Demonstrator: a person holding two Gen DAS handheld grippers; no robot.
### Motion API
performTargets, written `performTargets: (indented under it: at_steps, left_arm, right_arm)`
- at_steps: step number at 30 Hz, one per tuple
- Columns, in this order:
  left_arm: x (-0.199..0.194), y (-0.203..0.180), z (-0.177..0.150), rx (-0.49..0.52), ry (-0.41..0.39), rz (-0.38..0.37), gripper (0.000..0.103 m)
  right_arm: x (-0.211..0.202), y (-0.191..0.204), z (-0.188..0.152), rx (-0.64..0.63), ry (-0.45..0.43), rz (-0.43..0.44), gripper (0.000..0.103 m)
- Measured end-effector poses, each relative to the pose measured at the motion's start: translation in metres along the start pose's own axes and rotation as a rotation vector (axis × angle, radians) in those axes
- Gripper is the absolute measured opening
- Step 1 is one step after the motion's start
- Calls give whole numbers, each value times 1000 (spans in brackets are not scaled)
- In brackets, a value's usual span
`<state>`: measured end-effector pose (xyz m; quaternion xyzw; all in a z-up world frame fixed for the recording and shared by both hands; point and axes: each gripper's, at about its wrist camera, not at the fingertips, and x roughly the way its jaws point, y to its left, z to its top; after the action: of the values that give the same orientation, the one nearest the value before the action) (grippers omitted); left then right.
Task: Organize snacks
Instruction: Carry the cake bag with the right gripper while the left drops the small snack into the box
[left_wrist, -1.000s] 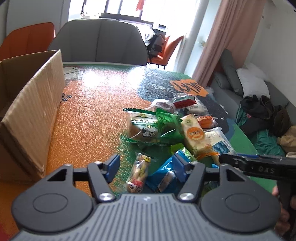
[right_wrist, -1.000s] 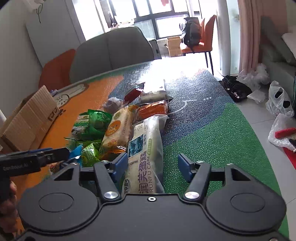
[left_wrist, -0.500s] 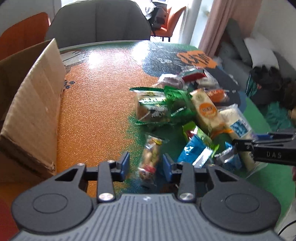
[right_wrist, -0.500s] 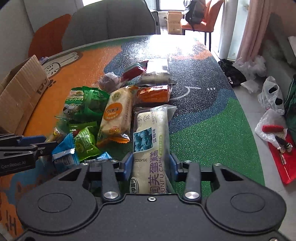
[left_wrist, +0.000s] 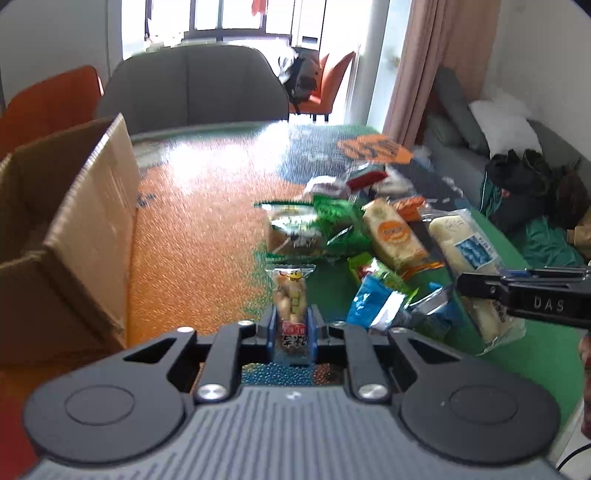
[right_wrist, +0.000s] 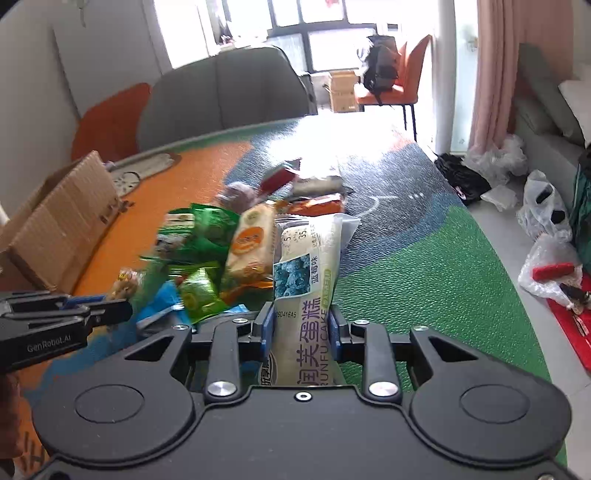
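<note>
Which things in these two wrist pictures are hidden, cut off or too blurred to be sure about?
- Cardboard box, left wrist view: its inside is hidden behind its own near wall, and the left edge cuts it.
- Blueberry cake pack, right wrist view: its near end is hidden under the right tongs, which are closing on it.
- Small snack pack, left wrist view: its lower end is hidden between the left tongs.
- Green packets, right wrist view: print too blurred to read.

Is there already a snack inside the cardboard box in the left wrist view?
Cannot tell: the cardboard box shows only its outer wall and part of its inner walls, and its floor is hidden.
</note>
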<state>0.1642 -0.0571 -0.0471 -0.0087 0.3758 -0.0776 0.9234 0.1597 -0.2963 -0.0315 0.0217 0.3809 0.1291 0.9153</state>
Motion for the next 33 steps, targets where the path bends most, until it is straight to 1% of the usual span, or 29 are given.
performTargets:
  at_steps: [5,14,23,33]
  left_arm:
    - [-24,5,4,-17,-39,-9,16]
    - [-64,28,19,-40,-125,20,16]
    - [-94,62,36,-81,-188,66,16]
    - [-113,109,44,-134,-230,148,16]
  right_arm:
    - [-18,13,1,-7,-56,31,28]
    - [-38,51,20,-52,-121,105,28]
    - [-36,97,44,-92,-145,191,28]
    - [-30,153,70,-150,-154,264,28]
